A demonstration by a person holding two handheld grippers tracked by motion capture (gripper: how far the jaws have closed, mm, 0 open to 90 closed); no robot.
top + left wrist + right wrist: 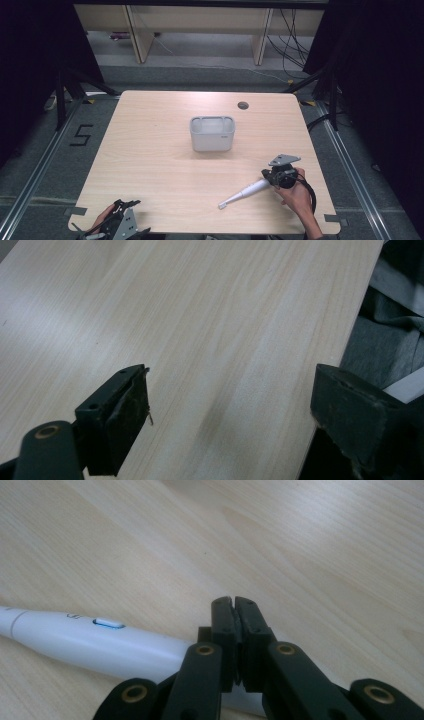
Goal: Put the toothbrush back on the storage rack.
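Observation:
A white electric toothbrush [247, 192] lies on the wooden table [160, 165] near the front right, brush head toward the front edge. In the right gripper view its handle [100, 640], with a blue-lit button, runs from the left under my right gripper [234, 602]. That gripper [266, 174] is shut, pads pressed together with nothing between them, just over the handle's thick end. My left gripper [127, 204] rests at the table's front left corner. In its own view it [230, 400] stands wide open over bare wood at the table's edge.
A white rectangular container [212, 134] stands in the middle of the table, open at the top. A small round hole [243, 105] sits near the far edge. Dark floor and metal rails surround the table.

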